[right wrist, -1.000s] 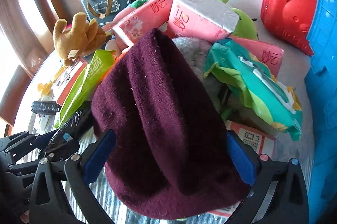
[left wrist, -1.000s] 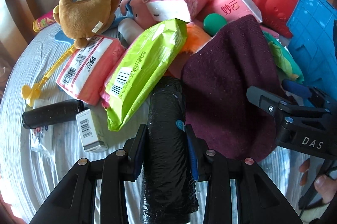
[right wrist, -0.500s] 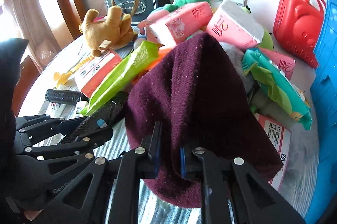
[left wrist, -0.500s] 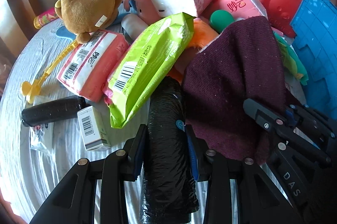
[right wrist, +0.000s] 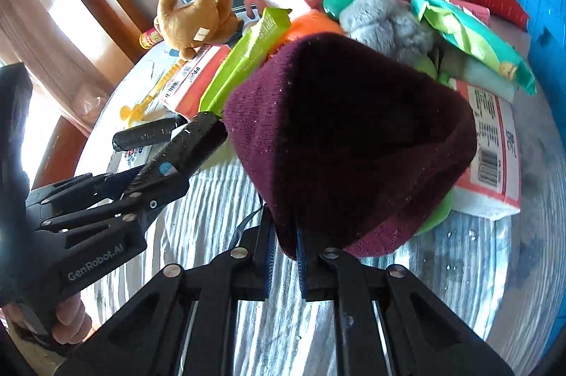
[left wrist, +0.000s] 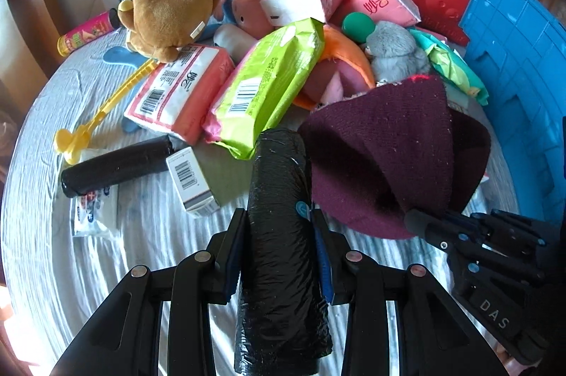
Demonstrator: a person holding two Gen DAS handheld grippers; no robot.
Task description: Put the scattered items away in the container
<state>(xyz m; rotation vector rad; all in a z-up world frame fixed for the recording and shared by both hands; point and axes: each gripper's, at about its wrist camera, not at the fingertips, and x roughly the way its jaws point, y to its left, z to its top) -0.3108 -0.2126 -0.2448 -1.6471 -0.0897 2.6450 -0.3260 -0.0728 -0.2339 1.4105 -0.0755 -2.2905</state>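
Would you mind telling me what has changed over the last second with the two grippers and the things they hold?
The right gripper, open around the maroon knit hat a second ago, has shut on its edge and lifted it, uncovering the grey plush toy behind. The left gripper stays clamped on the black bag roll, in much the same place. The rest of the pile and the blue crate look unchanged.

"GenRobot.AI" on left gripper (right wrist: 166,160) body; "DAS" on right gripper (left wrist: 410,220) body.

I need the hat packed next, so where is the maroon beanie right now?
The beanie hangs pinched in the right gripper, lifted in front of the pile, right of the black roll and left of the blue crate.
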